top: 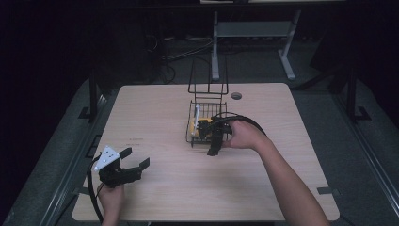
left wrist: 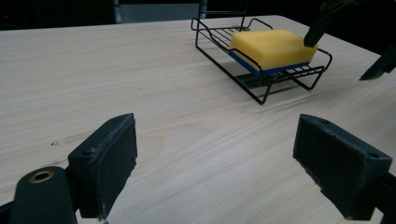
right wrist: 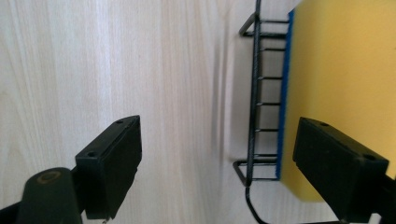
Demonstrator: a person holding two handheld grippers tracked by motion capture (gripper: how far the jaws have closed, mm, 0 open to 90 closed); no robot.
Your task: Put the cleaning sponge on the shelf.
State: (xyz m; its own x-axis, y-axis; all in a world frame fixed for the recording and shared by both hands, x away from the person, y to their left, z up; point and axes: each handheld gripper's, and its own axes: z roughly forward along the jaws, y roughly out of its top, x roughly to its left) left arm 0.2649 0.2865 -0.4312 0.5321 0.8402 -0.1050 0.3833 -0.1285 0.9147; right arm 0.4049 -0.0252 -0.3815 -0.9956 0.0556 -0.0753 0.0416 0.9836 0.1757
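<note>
A yellow sponge with a blue underside (left wrist: 273,46) lies in a black wire basket (left wrist: 261,93) just right of the middle of the wooden table (top: 155,117). My right gripper (top: 211,139) hangs open over the basket's near edge, pointing down. One of its jaws is over the sponge (right wrist: 341,70) and the other over bare table, with the basket rim (right wrist: 256,93) between them. At the near left of the table my left gripper (top: 135,157) is open and holds nothing. It points across the wood toward the basket, well short of it, in the left gripper view (left wrist: 215,154).
A tall wire frame (top: 208,77) rises from the basket's far end. A round grey grommet (top: 236,95) sits in the tabletop near the far edge. Beyond the table stand a white desk leg (top: 215,47) and cables on a dark floor.
</note>
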